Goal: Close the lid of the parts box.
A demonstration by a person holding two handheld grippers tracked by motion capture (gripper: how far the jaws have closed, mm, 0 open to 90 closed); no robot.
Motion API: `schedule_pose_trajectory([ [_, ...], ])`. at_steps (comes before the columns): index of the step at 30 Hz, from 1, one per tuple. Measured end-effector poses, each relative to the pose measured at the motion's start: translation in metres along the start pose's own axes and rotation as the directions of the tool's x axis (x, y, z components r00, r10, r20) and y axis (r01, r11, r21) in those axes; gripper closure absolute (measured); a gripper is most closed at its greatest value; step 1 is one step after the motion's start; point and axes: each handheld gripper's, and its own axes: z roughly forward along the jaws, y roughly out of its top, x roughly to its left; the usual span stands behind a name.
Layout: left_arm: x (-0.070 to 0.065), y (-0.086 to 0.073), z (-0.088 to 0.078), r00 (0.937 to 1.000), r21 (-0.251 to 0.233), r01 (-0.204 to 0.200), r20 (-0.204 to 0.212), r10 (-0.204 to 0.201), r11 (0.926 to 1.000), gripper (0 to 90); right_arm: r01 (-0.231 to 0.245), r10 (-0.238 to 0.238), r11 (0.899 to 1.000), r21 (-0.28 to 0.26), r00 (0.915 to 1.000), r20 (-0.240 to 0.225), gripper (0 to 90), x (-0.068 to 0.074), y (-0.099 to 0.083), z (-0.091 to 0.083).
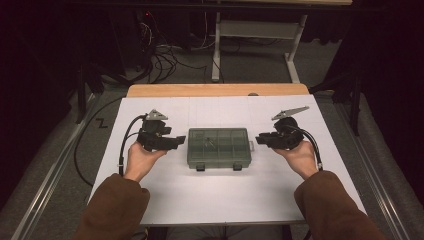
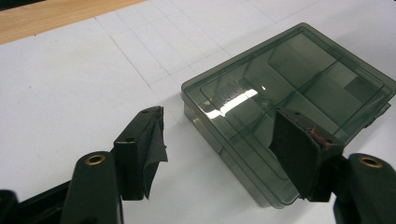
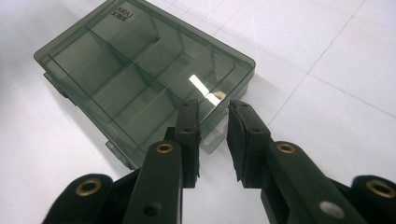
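Up close, lettering on organizer box lid.

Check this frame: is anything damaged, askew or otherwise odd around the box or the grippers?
One thing: the pad on the left gripper looks worn, its black covering torn and peeling loose at the edge. The other pad shows reddish fraying at its tip. The smoky plastic organizer box lies closed and square on the white table, nothing spilled.

White table w/ wood strip at far edge; cables on floor behind.
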Motion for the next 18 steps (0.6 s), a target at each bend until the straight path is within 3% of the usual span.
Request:
schedule_pose_trajectory([
  [18, 0.000, -0.004, -0.011, 0.9997, -0.029, 0.003, 0.025, -0.002, 0.9996, 36.4, -0.009, 0.009, 1.000, -0.024, 1.0000, -0.001, 72.4, -0.002, -0.008, -0.008],
])
